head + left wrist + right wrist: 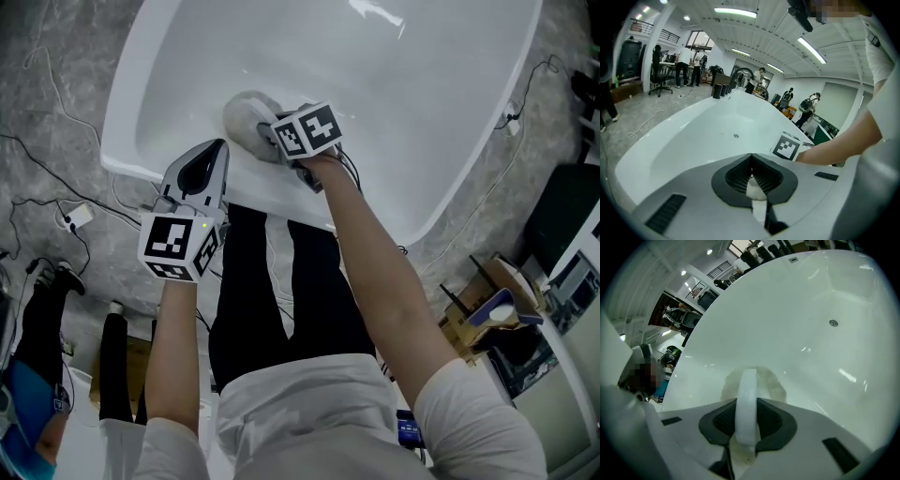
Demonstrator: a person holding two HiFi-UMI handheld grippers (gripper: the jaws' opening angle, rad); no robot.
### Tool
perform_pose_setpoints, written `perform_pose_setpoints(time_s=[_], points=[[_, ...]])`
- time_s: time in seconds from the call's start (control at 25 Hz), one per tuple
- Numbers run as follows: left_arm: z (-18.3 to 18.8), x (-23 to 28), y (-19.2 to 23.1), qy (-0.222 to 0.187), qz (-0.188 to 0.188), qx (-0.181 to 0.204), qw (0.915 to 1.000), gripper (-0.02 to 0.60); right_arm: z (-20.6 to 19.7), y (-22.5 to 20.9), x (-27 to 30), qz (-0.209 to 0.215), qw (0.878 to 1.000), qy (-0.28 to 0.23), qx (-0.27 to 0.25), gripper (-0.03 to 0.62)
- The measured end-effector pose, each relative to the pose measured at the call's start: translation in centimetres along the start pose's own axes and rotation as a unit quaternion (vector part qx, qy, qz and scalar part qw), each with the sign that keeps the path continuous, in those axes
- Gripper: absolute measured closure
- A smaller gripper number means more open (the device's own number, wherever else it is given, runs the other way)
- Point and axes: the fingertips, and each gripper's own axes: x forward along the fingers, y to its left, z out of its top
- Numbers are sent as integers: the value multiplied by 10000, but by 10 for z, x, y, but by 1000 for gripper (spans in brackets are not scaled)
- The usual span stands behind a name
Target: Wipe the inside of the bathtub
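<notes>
A white bathtub (pixel 394 103) fills the top of the head view. My right gripper (pixel 274 139) reaches over the near rim and is shut on the white handle (pixel 747 390) of a round beige scrub pad (pixel 246 114). The pad (pixel 774 384) lies flat against the tub's inner wall (pixel 801 310) close to the near rim. My left gripper (pixel 216 150) hovers over that rim just left of the pad, jaws shut and holding nothing. In the left gripper view its jaws (pixel 751 159) meet above the tub (pixel 703 136), with the right gripper's marker cube (pixel 790 146) just ahead.
A small round fitting (pixel 833 323) sits in the tub floor. Cables and a power strip (pixel 75 217) lie on the grey floor at left. A person's legs (pixel 42 319) stand at lower left. Boxes and clutter (pixel 492 314) stand at right. Several people (pixel 806 105) are beyond the tub.
</notes>
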Motion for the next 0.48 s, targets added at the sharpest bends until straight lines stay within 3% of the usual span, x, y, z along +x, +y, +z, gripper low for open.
perform_pose_setpoints(time_s=[0.48], points=[[-14, 19, -53, 167, -397, 129, 9990, 571, -50, -41, -35, -267, 9990, 88, 355, 500]])
